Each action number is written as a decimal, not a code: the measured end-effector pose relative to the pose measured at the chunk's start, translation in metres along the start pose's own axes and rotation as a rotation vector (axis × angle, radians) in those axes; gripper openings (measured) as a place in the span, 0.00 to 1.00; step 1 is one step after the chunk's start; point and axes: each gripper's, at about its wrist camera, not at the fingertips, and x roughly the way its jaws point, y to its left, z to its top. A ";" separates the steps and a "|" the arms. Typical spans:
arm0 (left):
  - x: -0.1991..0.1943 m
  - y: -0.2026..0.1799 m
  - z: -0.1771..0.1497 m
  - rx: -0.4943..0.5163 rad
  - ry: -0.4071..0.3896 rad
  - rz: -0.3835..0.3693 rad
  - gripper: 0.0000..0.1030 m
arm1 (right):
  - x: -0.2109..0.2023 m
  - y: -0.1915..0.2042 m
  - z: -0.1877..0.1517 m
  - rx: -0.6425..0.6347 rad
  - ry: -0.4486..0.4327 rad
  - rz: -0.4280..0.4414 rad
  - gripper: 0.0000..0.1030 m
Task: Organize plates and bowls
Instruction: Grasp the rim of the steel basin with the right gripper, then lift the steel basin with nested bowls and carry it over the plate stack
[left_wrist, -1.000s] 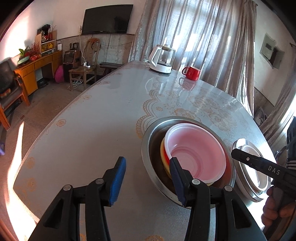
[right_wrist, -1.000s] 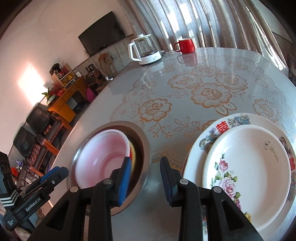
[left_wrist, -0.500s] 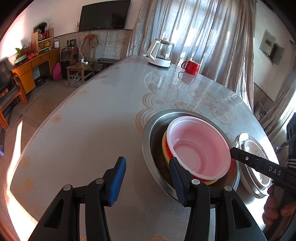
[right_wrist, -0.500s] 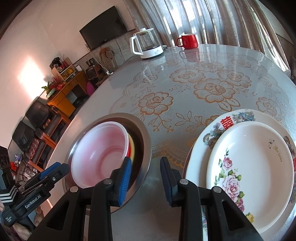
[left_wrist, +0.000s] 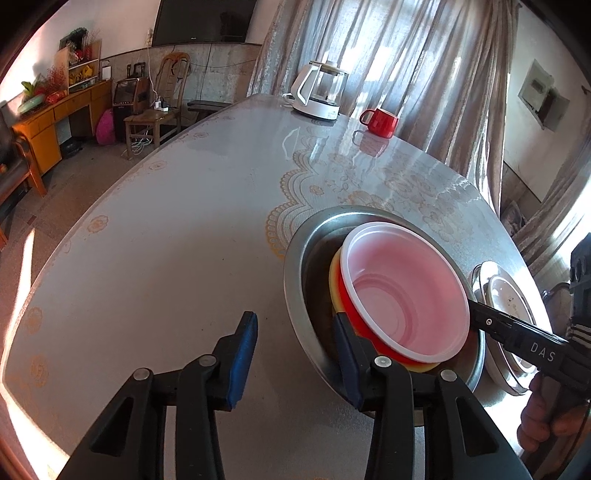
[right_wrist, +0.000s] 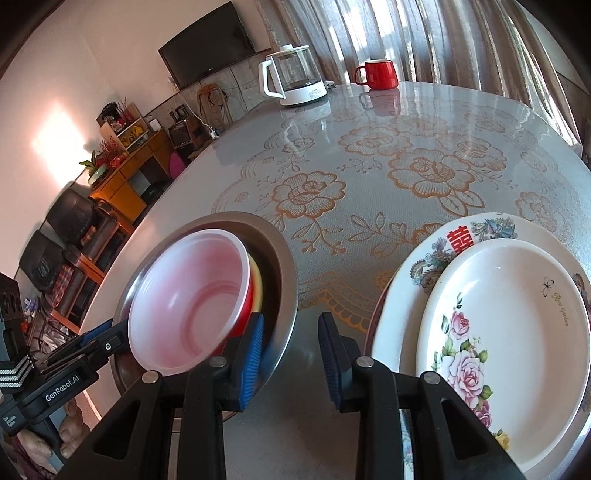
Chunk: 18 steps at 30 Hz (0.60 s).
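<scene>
My left tool (left_wrist: 295, 354) stood wide open, holding nothing, its right finger dipped inside the rim of the wide stainless-steel basin (left_wrist: 295, 280) and its left finger outside over the bare surface (left_wrist: 166, 240), so the basin's near wall lay between them. My right tool (right_wrist: 291, 354) was open too, more narrowly, and empty; its left finger sat inside the basin's rim on its side, just beside the red bowl, and its right finger hung outside, near the plates.

Inside the basin the red plastic bowl with the white lining (left_wrist: 402, 291) was nested, tilted, in a yellow bowl (left_wrist: 334, 280) of which only the edge showed. Just beside the basin lay the small white plate with painted roses (right_wrist: 509, 332), stacked on the larger white plate with the red character and bird border (right_wrist: 436, 251).

I judged the sorting nearly done: bowls gathered in one nest, plates in one pile, nothing loose on the surface that I could see. What seemed left was perhaps to shift the basin or straighten the tilted bowls; I gripped neither yet. Far across the surface stood a glass kettle with a white handle (right_wrist: 291, 81) and a red mug (right_wrist: 376, 74), well apart from all this.
</scene>
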 end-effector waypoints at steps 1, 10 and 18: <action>0.000 0.001 0.001 -0.002 0.001 -0.003 0.40 | 0.000 0.001 0.000 -0.007 0.000 -0.004 0.27; 0.006 0.008 0.005 -0.008 -0.003 -0.058 0.31 | 0.009 0.004 0.003 -0.032 0.016 -0.009 0.25; 0.005 0.004 0.005 0.060 -0.032 -0.111 0.19 | 0.020 0.006 0.005 -0.043 0.047 0.019 0.23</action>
